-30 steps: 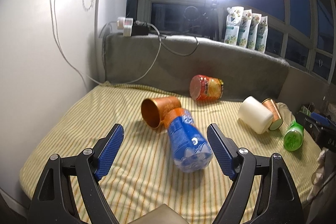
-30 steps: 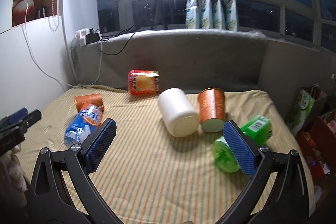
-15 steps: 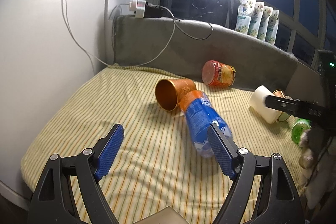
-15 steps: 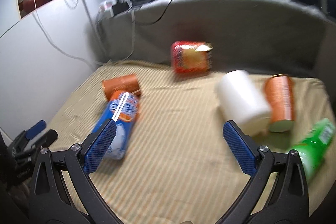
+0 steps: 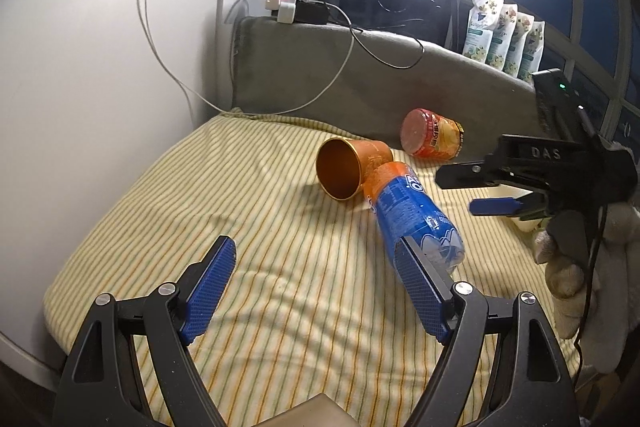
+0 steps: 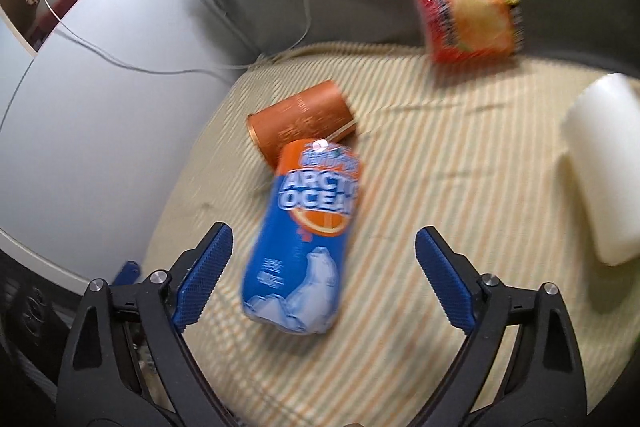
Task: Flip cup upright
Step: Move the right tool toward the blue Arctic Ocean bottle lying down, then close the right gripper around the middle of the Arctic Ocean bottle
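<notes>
A copper-orange cup (image 5: 348,169) lies on its side on the striped cloth (image 5: 280,291), mouth toward my left camera; it also shows in the right wrist view (image 6: 300,123). A blue and orange bottle (image 5: 412,215) lies against it, also seen in the right wrist view (image 6: 308,239). My left gripper (image 5: 316,291) is open and empty, low over the cloth near the bottle's base. My right gripper (image 6: 320,283) is open and empty, hovering over the bottle; it shows side-on in the left wrist view (image 5: 472,191).
A red snack canister (image 5: 432,139) lies near the grey backrest (image 5: 380,83). A white cup (image 6: 604,167) lies on its side at the right. A white wall panel (image 5: 100,75) bounds the left, with cables and a power strip (image 5: 292,3) behind.
My right gripper has swung left and down, from the white cup's side to over the bottle and copper cup. My left gripper has shifted left and pulled back a little. Nothing was grasped.
</notes>
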`<control>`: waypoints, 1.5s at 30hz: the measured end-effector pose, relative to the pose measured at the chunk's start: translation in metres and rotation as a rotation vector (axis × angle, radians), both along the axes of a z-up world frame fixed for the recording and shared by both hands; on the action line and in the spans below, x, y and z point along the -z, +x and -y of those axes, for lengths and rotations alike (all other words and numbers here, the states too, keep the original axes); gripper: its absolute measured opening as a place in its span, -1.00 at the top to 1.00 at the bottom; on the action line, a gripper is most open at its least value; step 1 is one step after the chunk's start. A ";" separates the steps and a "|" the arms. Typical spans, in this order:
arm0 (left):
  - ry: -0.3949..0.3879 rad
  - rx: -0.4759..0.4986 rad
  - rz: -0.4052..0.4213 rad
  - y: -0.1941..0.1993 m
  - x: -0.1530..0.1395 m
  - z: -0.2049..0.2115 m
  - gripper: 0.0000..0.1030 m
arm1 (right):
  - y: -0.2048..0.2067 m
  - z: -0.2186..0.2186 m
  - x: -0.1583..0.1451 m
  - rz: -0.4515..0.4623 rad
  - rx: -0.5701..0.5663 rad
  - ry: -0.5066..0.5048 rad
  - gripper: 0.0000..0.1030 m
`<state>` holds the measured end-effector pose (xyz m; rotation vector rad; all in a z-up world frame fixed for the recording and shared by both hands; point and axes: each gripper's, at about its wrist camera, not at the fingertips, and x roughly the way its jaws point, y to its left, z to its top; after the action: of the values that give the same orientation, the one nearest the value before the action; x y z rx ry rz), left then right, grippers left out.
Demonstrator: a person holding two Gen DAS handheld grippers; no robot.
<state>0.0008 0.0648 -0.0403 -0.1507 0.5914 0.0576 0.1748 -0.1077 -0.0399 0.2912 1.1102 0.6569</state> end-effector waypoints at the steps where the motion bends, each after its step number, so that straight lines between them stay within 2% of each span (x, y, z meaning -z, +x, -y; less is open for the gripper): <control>1: -0.001 -0.002 -0.001 0.000 0.000 -0.001 -0.59 | 0.001 -0.004 0.001 -0.012 -0.010 -0.004 -0.85; 5: -0.004 -0.011 0.000 -0.002 0.001 -0.004 -0.59 | 0.010 -0.021 0.011 -0.094 -0.045 -0.009 -0.84; 9: -0.007 -0.027 0.002 -0.004 0.000 -0.009 -0.59 | 0.019 -0.036 0.022 -0.149 -0.069 -0.031 -0.65; 12: -0.012 -0.036 0.004 -0.005 0.000 -0.012 -0.59 | 0.026 -0.043 0.029 -0.174 -0.072 -0.040 -0.64; 14: -0.012 -0.040 0.005 -0.006 0.000 -0.013 -0.59 | 0.031 -0.047 0.032 -0.191 -0.076 -0.043 -0.46; 15: -0.012 -0.041 0.006 -0.006 0.000 -0.013 -0.59 | 0.033 -0.049 0.034 -0.200 -0.076 -0.048 -0.29; 22: -0.009 -0.047 0.012 -0.007 -0.001 -0.014 -0.59 | 0.039 -0.053 0.036 -0.219 -0.078 -0.034 -0.24; 34: 0.001 -0.029 0.019 -0.008 -0.005 -0.008 -0.59 | 0.008 -0.009 0.005 -0.181 -0.047 0.054 -0.23; 45: -0.019 0.063 0.002 -0.004 -0.009 0.020 -0.59 | -0.041 0.051 -0.005 -0.172 0.066 0.064 -0.23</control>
<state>-0.0036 0.0446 -0.0313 -0.1507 0.5946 -0.0095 0.1339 -0.1591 -0.0353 0.4442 1.2401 0.6176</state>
